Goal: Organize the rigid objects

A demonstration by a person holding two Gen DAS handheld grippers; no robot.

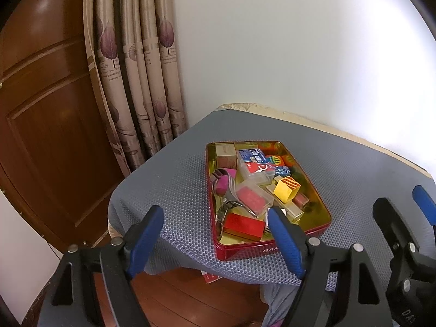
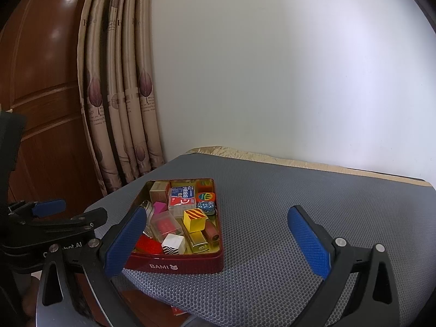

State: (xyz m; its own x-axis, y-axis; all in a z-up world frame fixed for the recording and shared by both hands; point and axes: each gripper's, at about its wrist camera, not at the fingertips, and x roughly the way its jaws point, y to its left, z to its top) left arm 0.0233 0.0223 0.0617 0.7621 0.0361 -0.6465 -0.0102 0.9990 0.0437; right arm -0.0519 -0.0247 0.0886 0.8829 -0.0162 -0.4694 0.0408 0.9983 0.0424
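The tin sits on the grey mat, at the mat's corner nearest the curtain. Its front wall lies close to the mat's front edge. All visible rigid items are inside the tin, none on the mat beside it.

Contents, relative to the tin: a yellow striped cube sits near the centre. A clear case with a red and blue label lies behind the cube. A second clear case with a red insert lies tilted, left of the cube. A red box rests at the front wall, a zigzag cube to its right. A gold bar lies along the right side. Items are heaped, several leaning on one another.

Left gripper: jaws apart, nothing between them, held over the tin's front left corner. Right gripper: jaws apart, empty, straddling the tin's front right corner and the bare mat beside it.

Judgement: the task appears near its end, or at a pause between picks.

Risks:
- The tin is near the mat's edge, so a forward push by either gripper could tip it to the floor.
- Tilted cases may slide when a neighbour is lifted.
- The smooth clear cases may slip from the pads.
- The grippers are close together and could collide over the tin.
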